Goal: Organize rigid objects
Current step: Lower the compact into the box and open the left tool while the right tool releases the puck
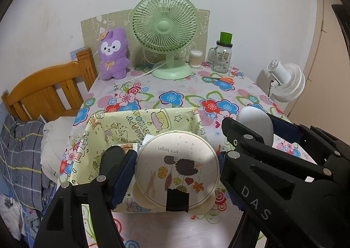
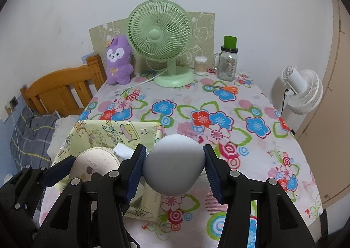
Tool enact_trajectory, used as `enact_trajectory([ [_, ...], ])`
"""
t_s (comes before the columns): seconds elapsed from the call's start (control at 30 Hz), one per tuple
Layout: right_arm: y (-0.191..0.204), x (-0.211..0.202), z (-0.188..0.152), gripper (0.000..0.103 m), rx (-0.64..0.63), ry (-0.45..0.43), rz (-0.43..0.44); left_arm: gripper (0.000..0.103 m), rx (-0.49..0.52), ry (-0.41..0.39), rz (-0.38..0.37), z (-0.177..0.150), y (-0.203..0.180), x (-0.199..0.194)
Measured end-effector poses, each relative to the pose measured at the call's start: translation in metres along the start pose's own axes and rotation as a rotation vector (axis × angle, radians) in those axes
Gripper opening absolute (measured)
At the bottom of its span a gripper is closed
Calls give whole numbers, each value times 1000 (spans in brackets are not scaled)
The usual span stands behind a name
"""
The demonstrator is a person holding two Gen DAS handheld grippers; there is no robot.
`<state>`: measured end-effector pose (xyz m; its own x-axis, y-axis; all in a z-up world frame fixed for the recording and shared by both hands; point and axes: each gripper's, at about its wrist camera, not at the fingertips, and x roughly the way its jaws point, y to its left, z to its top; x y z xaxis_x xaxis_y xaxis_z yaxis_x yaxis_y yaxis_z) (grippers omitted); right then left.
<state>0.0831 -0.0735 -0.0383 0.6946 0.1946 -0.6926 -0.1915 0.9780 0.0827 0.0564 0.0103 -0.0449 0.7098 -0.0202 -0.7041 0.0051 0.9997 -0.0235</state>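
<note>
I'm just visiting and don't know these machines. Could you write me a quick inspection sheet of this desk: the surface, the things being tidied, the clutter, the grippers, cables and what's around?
Surface: table under a flowered cloth.
Job's things: round cream case with a hedgehog picture, over the yellow box; grey egg-shaped thing, just right of the box.
Clutter: green fan, purple plush toy, glass jar with a green cap, cotton-swab tub, orange scissors.
Grippers: left gripper clamps the case; right gripper clamps the grey thing.
Cables: white cord from the green fan; dark cord at the white fan.
Surroundings: wooden bed frame, plaid bedding, white wall.
</note>
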Motion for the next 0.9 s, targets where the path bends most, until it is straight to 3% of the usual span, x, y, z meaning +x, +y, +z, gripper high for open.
enact_trajectory([
  [0.73,42,45,-8,56,-45,76,63,77,32,112,11,-17,42,48],
  [0.9,51,53,-9,56,-70,95,75,89,25,106,-1,-18,49,50],
])
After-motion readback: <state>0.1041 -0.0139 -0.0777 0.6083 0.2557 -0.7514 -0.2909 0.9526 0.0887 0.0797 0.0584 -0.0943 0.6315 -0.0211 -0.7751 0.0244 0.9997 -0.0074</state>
